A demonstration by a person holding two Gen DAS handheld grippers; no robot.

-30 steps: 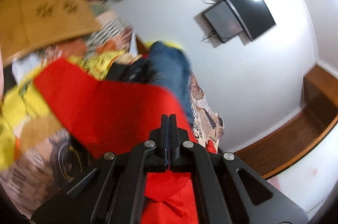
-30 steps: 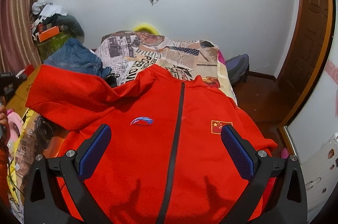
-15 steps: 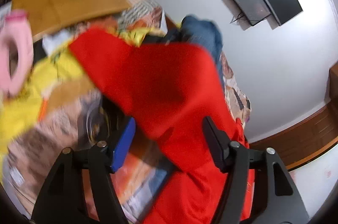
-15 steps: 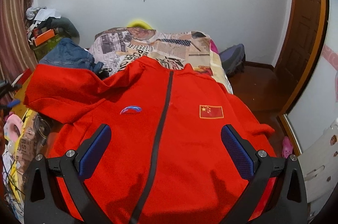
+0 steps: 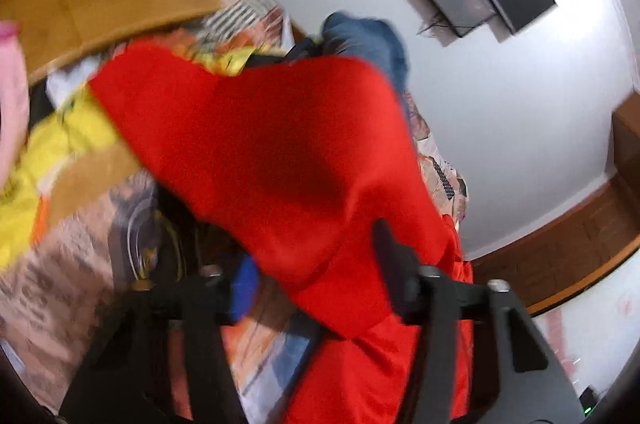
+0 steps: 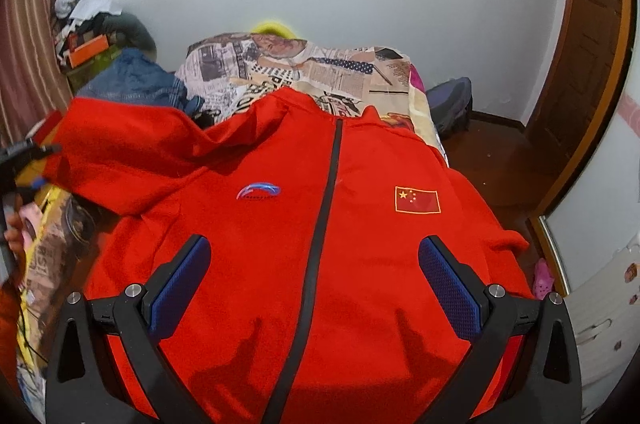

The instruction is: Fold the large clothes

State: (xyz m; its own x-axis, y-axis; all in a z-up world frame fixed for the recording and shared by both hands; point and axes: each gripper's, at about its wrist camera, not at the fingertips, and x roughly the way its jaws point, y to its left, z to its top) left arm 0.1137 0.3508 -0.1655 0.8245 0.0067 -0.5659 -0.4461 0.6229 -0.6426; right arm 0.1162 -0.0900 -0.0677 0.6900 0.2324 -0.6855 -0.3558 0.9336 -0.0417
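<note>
Left gripper [image 5: 316, 276] is spread wide beside the sleeve [image 5: 256, 152], right gripper [image 6: 314, 276] hovers spread over the red jacket [image 6: 320, 244], which lies flat, zipped, front-up on the bed [image 6: 304, 64], so basically no folds done yet.

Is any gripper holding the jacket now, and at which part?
Nothing is held. The left gripper is open around the jacket's sleeve, and the right gripper hangs open above its front.
</note>
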